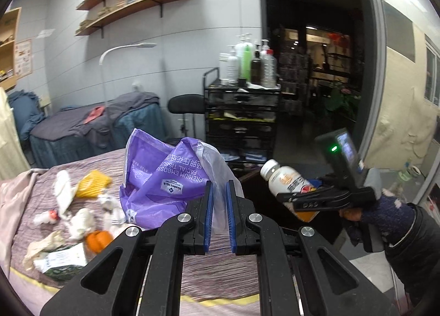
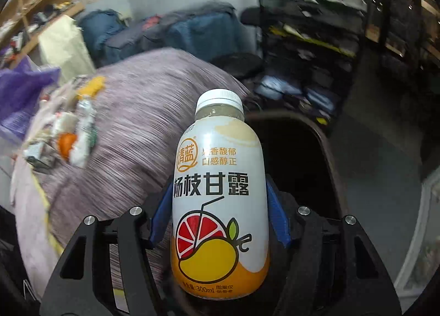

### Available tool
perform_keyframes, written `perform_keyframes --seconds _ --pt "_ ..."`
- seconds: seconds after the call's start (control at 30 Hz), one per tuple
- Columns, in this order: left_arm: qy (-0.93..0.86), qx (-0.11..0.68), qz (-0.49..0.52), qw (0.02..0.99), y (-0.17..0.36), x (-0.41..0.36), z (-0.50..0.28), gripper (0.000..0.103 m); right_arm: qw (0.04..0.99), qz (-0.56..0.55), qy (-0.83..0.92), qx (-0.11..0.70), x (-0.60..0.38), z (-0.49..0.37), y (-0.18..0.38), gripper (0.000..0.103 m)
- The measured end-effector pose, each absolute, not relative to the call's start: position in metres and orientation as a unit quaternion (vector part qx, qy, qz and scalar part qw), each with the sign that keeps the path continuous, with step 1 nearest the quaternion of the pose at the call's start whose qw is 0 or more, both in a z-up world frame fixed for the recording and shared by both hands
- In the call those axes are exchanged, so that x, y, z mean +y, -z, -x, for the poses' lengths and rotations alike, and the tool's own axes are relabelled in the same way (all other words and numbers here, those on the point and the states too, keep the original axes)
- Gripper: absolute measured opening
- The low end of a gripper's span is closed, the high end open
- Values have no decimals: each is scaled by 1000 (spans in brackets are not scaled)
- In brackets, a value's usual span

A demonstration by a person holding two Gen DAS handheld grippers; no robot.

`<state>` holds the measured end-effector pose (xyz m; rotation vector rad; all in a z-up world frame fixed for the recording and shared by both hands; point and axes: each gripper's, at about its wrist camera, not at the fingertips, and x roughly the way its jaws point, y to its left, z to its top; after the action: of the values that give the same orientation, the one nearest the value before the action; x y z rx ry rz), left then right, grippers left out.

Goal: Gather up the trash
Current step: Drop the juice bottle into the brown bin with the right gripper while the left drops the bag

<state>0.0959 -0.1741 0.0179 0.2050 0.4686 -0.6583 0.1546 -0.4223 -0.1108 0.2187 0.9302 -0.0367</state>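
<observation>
While your left wrist camera looks across the bed (image 1: 214, 269), your left claw (image 1: 219, 215) pinches the clear edge of a purple tissue bag (image 1: 162, 181) between nearly closed blue pads. Crumpled tissues (image 1: 79, 222), a yellow wrapper (image 1: 92, 182) and an orange peel (image 1: 98, 239) lie scattered left of the bag. Off the bed's right side, your right claw (image 1: 295, 197) carries a drink bottle (image 1: 286, 178).

Through your right wrist camera, your right claw (image 2: 219, 215) clamps that bottle (image 2: 220, 192) by its sides, cap pointing away, above a dark bin (image 2: 297, 156) beside the bed (image 2: 132, 134).
</observation>
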Motion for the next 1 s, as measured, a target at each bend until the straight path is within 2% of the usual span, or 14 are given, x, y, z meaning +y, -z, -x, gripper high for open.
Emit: perform_keyframes --seconds 0.3,0.5,0.67,0.87,1.0 --pt "364 247 -116 890 -3 -233 -96 10 834 -101 56 540 -451 -157 181 62" --pt "371 268 -124 880 11 -250 -101 10 824 -110 64 551 -455 -160 194 63" --pt "374 277 -133 875 20 -259 -104 10 834 -117 82 533 -461 -151 186 64" --pt "389 288 -136 864 25 -276 -110 10 868 -156 133 451 -474 -114 153 64" --pt "407 302 -136 851 28 -299 -119 10 883 -172 194 391 -489 -80 132 74"
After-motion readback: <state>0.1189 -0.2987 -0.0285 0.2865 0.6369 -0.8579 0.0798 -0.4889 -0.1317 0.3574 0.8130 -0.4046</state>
